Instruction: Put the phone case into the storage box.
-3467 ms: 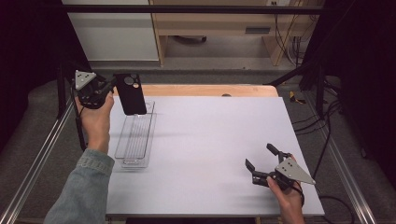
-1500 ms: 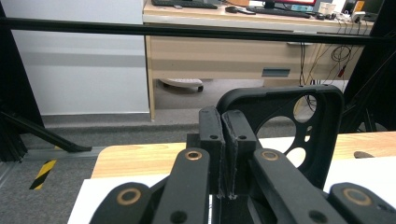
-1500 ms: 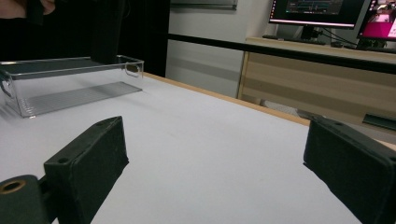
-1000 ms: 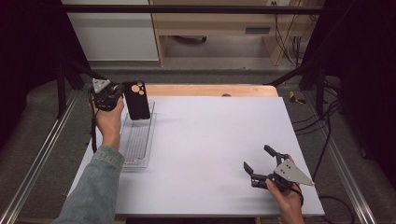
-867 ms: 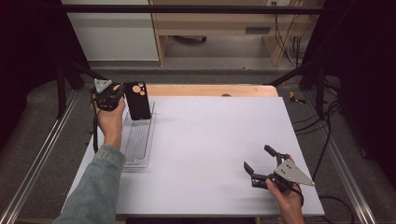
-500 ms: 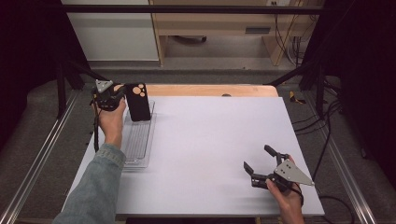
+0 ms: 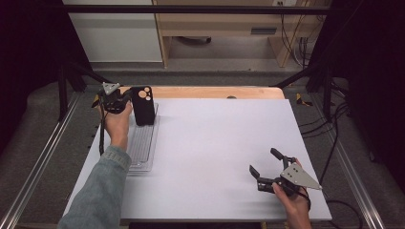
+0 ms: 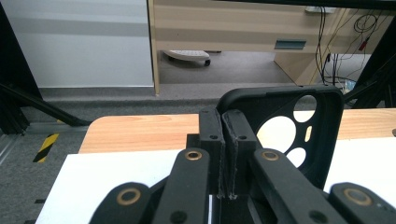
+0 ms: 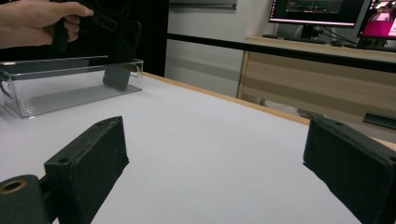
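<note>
left gripper (image 7: 125, 98): we pinch one edge of the black phone case (image 7: 143, 105), upright, lower end in the clear tray (image 7: 143, 157) | right gripper (image 7: 267, 167): wide apart, empty, well clear | risk: case pivots or catches the tray wall

We see a black phone case (image 7: 144, 105) with round camera cutouts, held upright, one edge pinched in the closed left tool (image 7: 125, 98), lower end dipping into the far end of a clear ribbed plastic tray (image 7: 141, 148) lying lengthwise near the white surface's (image 7: 224, 143) left edge.
</note>
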Tool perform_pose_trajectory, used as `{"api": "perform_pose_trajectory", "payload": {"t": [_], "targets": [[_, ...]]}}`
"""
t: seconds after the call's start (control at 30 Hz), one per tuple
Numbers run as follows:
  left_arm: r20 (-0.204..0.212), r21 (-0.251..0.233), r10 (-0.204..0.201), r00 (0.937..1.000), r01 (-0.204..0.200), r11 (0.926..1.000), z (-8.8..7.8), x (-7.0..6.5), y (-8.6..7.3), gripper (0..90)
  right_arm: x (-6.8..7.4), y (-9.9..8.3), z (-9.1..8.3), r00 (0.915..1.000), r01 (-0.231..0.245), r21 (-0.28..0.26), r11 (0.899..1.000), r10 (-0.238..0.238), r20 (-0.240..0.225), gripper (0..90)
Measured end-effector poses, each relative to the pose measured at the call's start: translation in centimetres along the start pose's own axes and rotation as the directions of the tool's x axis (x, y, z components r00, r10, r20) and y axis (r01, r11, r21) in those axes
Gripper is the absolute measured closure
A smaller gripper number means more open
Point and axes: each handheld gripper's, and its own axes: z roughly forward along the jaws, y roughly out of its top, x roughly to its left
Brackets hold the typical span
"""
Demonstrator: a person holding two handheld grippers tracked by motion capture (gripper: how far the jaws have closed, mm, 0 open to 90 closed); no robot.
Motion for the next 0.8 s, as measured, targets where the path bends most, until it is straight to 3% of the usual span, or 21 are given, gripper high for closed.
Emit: {"api": "perform_pose_trajectory", "payload": {"t": [0.8], "targets": [[-0.018,-0.012,-0.015,0.9997,0.015,0.9998,0.80,0.08,0.00,86.8,-0.04,-0.06,0.10,1.0000,0.004,0.005,1.000,-0.004,-0.004,6.7]]}}
